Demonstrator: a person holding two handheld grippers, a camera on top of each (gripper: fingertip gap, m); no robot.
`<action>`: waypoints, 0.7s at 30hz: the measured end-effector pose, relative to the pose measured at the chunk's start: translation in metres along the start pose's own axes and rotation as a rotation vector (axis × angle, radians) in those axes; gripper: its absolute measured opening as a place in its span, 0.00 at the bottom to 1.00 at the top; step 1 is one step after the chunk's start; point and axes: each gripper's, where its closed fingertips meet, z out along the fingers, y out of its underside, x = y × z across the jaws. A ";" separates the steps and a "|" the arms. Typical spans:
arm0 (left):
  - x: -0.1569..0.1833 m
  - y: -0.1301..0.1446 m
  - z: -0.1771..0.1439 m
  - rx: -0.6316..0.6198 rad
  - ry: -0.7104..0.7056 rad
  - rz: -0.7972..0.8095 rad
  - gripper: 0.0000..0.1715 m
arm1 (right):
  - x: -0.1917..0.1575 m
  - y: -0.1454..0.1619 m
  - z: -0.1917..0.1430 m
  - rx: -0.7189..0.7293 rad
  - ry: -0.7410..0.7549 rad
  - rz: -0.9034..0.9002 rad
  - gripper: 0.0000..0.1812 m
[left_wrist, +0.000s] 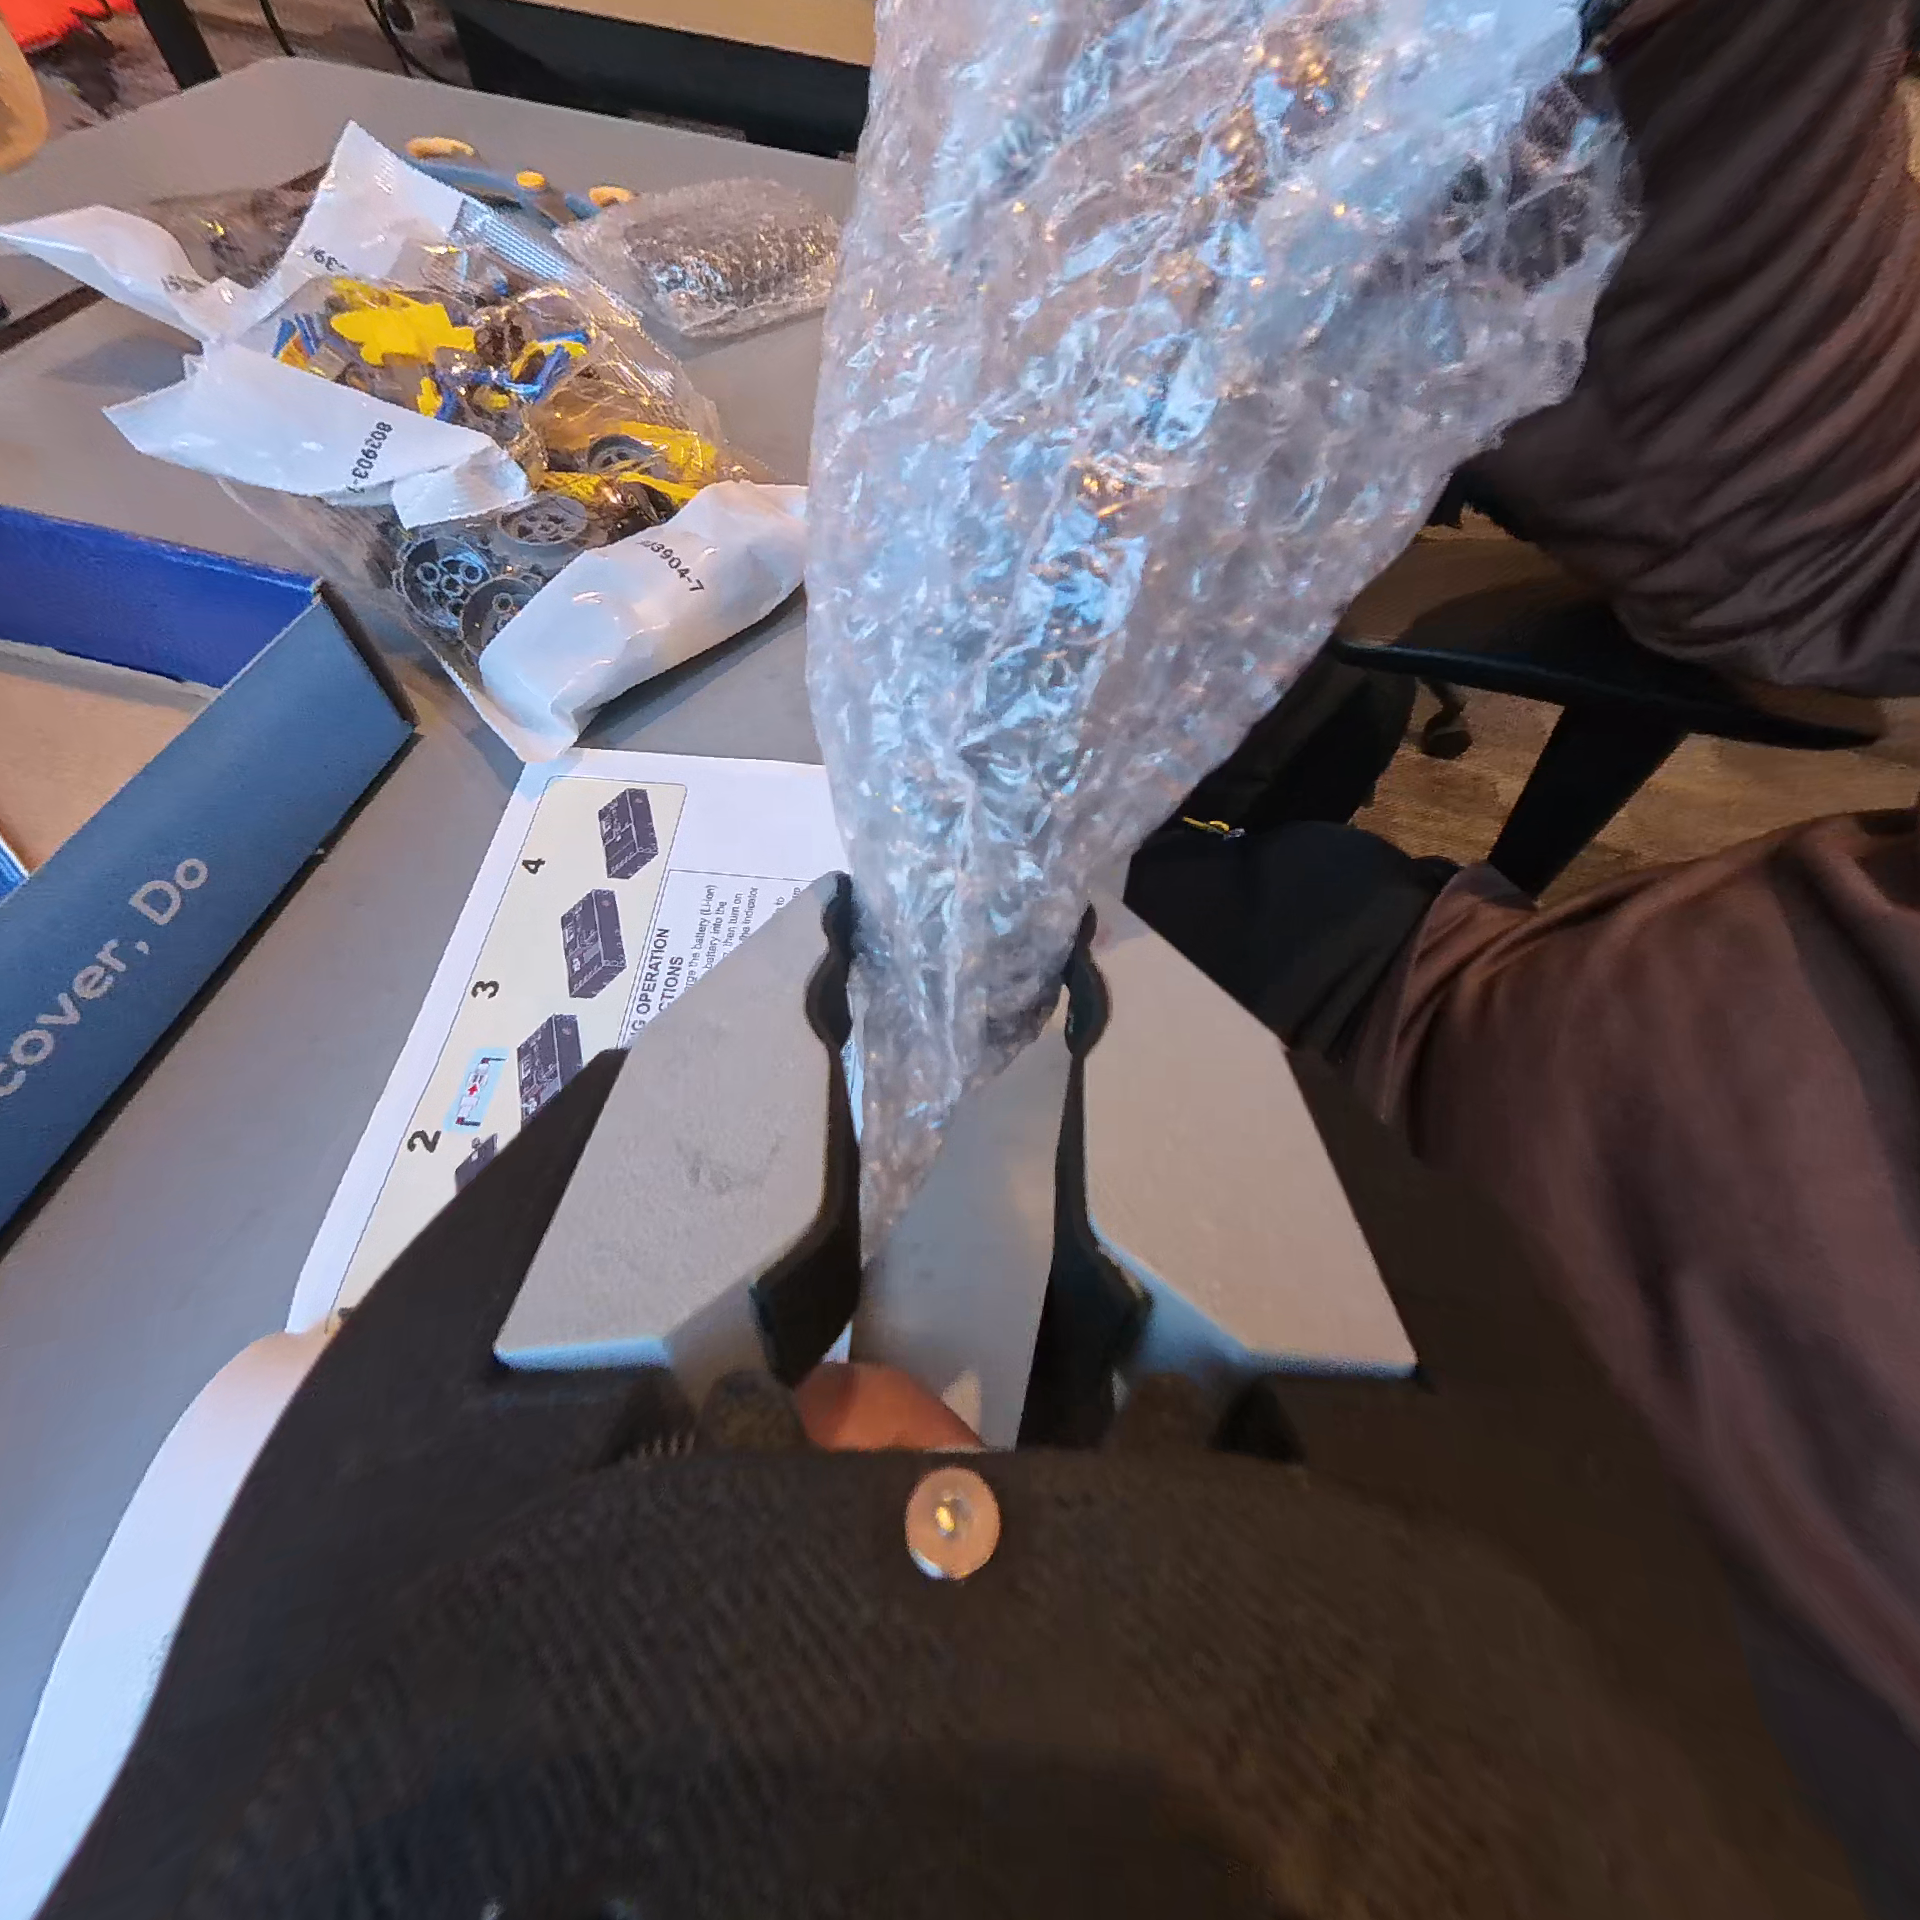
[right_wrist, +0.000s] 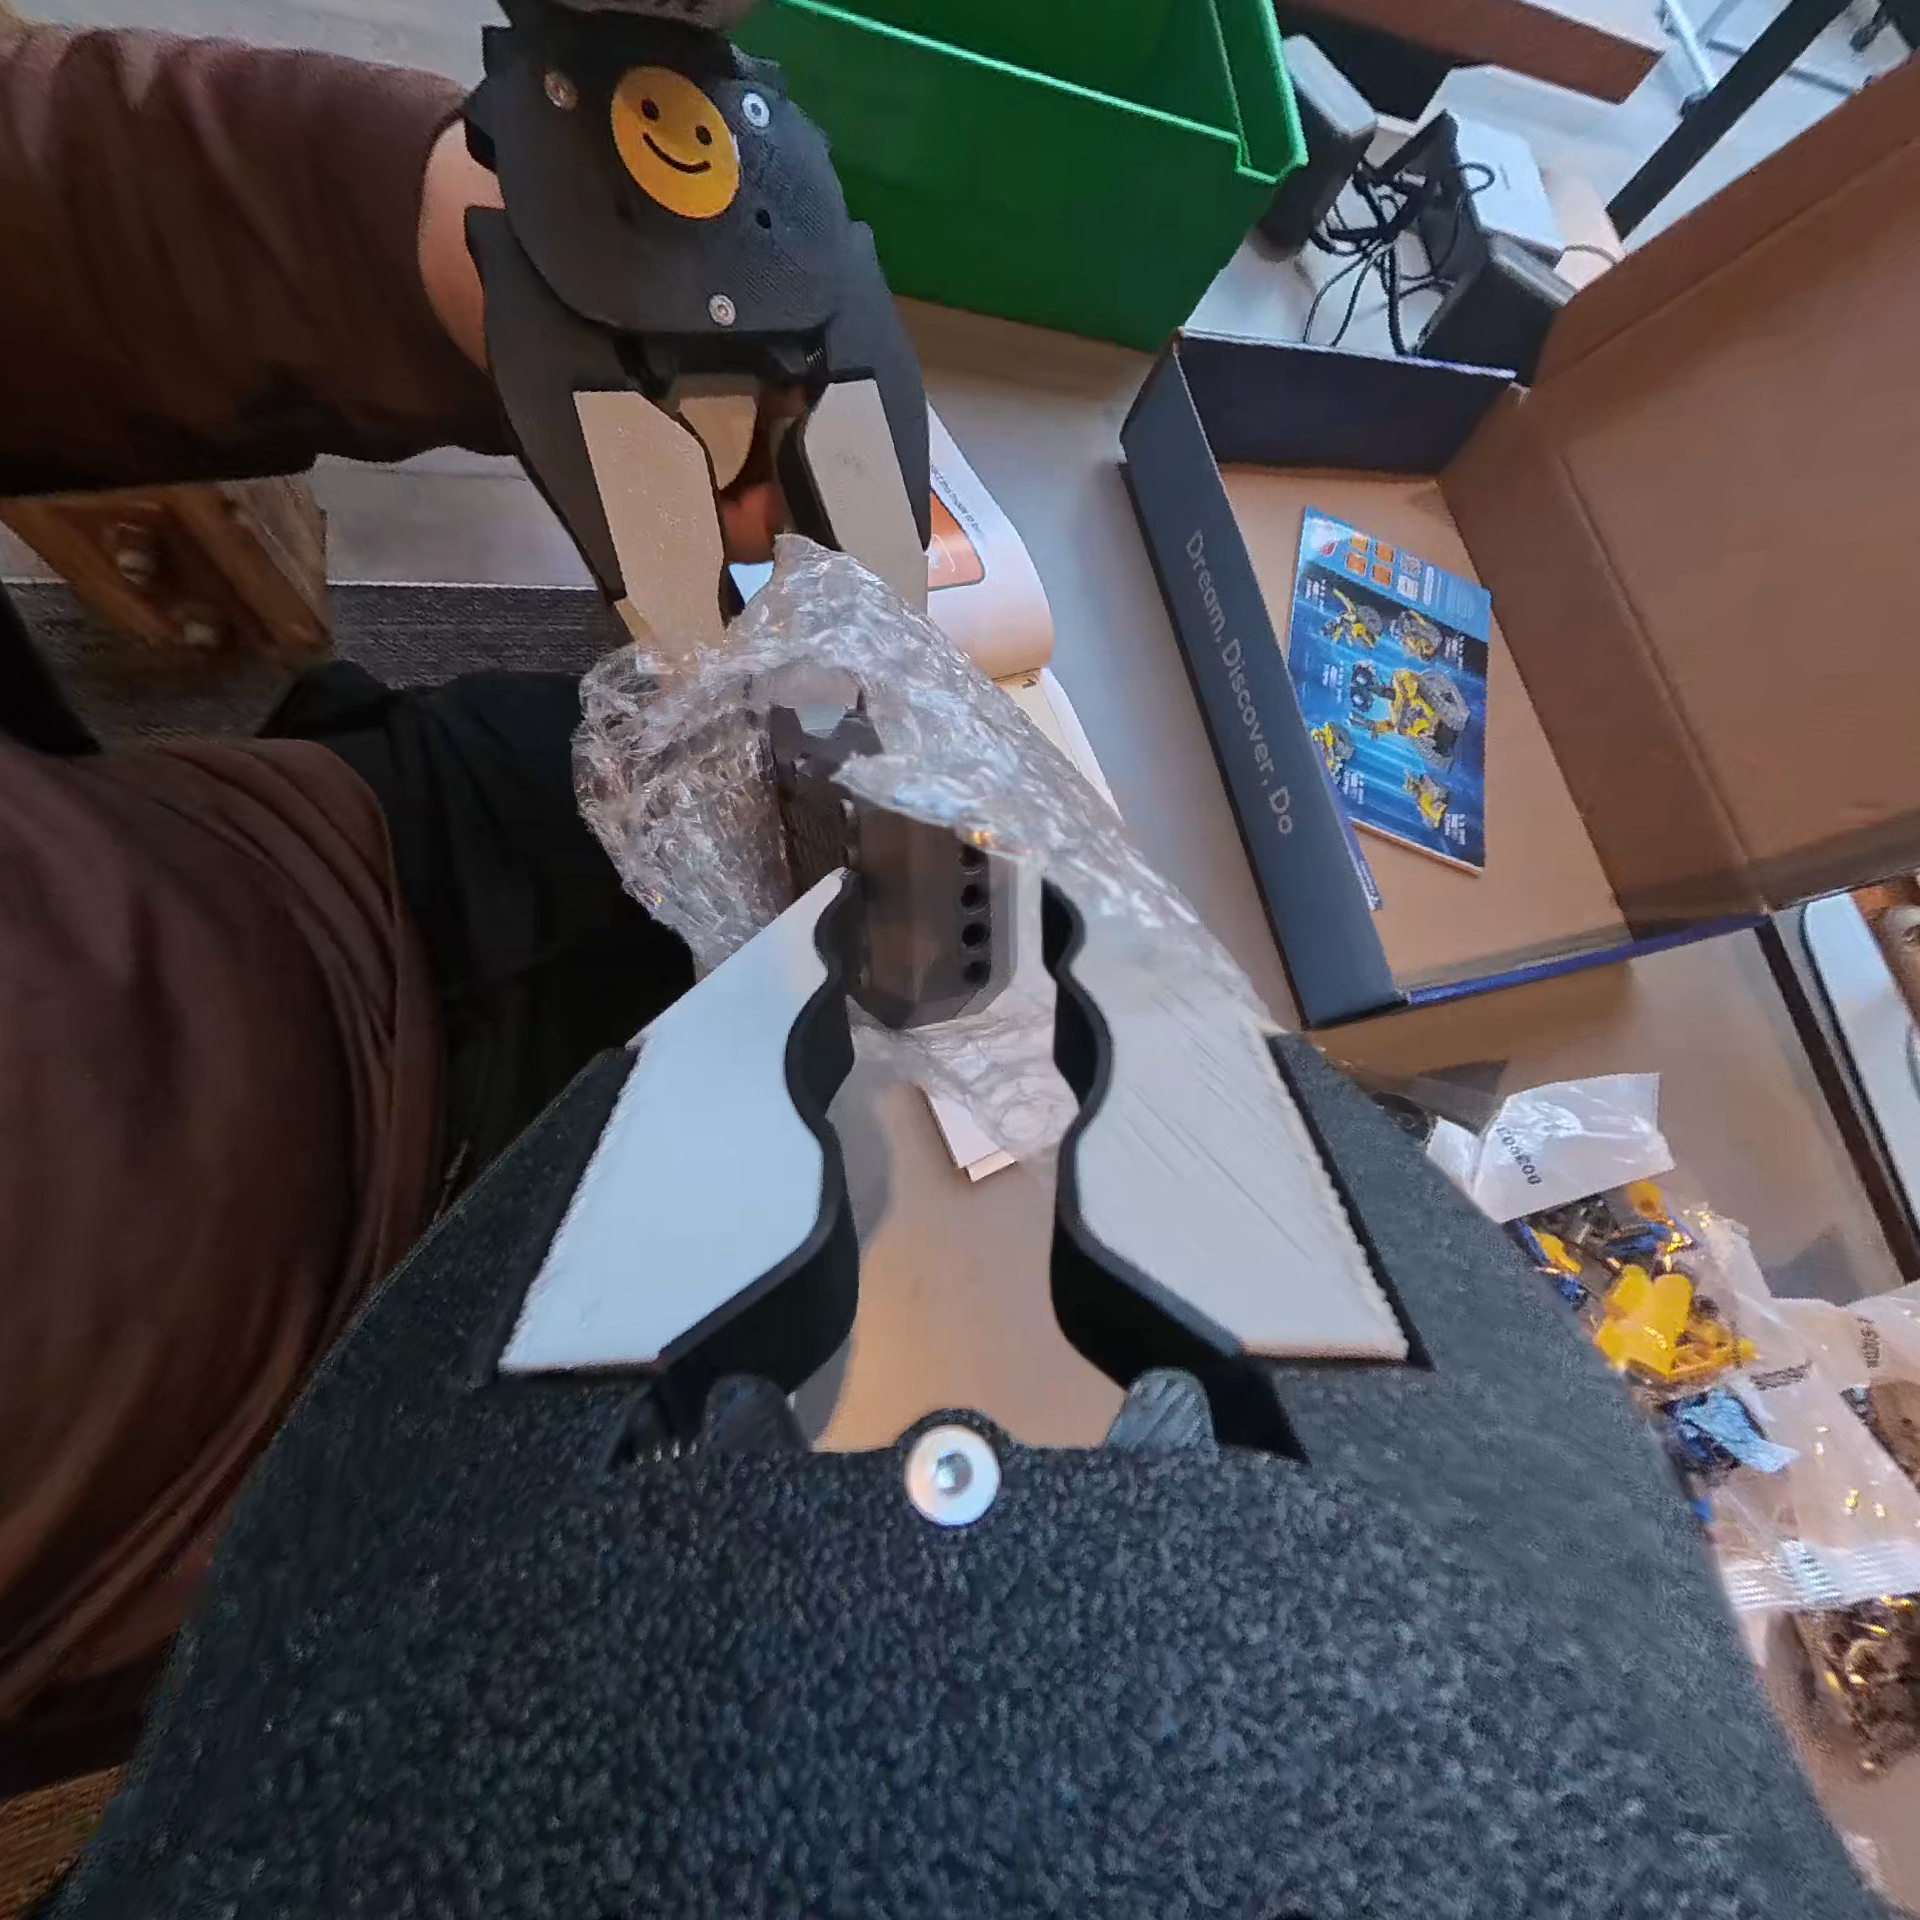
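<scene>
Beside the blue box (left_wrist: 197, 821), parts bags (left_wrist: 468, 436) behind raised bubble wrap (left_wrist: 1143, 468).

Clear bubble wrap (left_wrist: 1143, 468), dark grey block (right_wrist: 925, 914), green bin (right_wrist: 1039, 156), yellow-and-blue parts bags (left_wrist: 468, 416)

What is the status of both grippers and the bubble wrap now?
Left gripper shut on bubble wrap bag, held above the table. Right gripper around the dark grey block at the bag's mouth; grip unclear. Nothing between them.

Dim warm indoor light; glare on bubble wrap (left_wrist: 1143, 468); strong wide-angle edge distortion; slight motion blur.
</scene>
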 end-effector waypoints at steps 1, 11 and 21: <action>0.001 0.000 -0.001 -0.001 0.002 0.005 0.21 | -0.001 -0.001 0.000 0.006 0.003 -0.019 0.18; -0.002 0.000 0.000 -0.008 -0.031 0.050 0.22 | -0.011 0.000 -0.002 0.021 -0.048 -0.044 0.22; 0.005 -0.005 0.004 -0.008 -0.037 0.076 0.22 | -0.012 0.006 0.013 -0.047 -0.001 -0.122 0.22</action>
